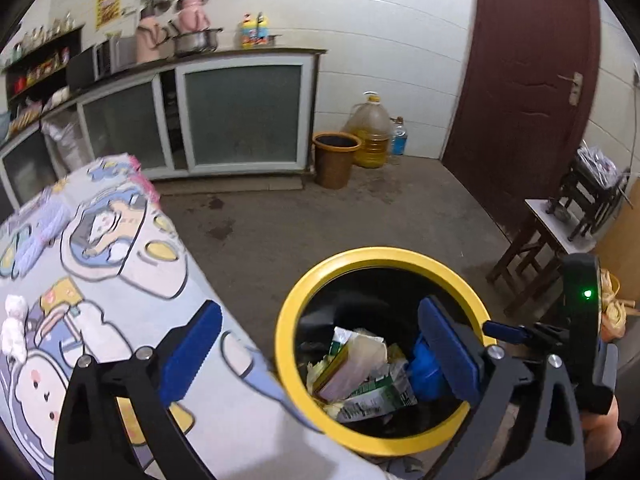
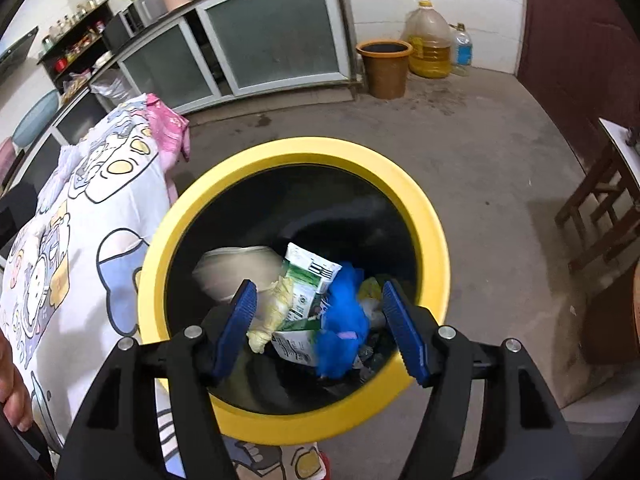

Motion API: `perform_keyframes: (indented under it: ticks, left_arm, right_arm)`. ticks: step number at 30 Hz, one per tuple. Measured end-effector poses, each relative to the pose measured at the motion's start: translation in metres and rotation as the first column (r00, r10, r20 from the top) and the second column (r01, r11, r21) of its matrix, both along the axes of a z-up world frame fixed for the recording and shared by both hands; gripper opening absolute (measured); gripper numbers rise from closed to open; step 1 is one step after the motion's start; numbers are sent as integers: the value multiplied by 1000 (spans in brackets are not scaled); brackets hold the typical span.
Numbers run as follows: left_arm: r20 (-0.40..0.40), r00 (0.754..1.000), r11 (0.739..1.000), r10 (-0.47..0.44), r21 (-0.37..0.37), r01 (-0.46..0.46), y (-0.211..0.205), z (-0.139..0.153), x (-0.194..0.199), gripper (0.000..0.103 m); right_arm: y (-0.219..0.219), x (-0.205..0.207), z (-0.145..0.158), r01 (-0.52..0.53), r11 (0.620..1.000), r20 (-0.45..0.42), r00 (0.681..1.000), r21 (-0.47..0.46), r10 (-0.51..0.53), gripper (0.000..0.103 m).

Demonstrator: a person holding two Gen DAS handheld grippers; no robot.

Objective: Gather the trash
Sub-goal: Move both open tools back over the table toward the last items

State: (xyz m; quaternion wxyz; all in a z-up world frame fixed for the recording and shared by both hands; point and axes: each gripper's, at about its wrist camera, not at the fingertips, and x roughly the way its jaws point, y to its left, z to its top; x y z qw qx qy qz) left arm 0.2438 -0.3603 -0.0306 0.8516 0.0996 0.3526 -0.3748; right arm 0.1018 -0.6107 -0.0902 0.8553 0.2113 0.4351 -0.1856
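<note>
A black bin with a yellow rim stands on the floor beside a table with a cartoon cloth. Inside lie a green-white carton, a blue crumpled piece, yellowish scraps and a blurred beige bowl. My right gripper is open and empty right above the bin's mouth. My left gripper is open and empty, one finger over the table edge, the other over the bin. Two white crumpled bits lie on the cloth at the left.
A brown bucket, an oil jug and a water bottle stand by the far wall. A cabinet with glass doors runs along the left. Wooden stools stand at the right by a dark red door.
</note>
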Motion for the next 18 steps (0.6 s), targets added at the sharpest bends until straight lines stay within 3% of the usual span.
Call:
perform_keyframes:
  ticks: [4,10,15,18]
  left_arm:
    - [-39,999,999,36,-13,-37,27,-1,14,95]
    - [8,992,992,124,6,-124,87,3,31,95]
    - [38,972,973,230,13,-231,153,9,51,95]
    - [68,956,957,286,19,-288,193,13,60,95]
  right_arm:
    - [-3,-7,-2,11,1000,3,1000,15,-11,63]
    - [12,-1,11,-37,999,39,999,21,36,63]
    - [43,24,33,-146,989,97,985,26,143,63]
    - [73,50,47,-259,965,133,959,42,251,65]
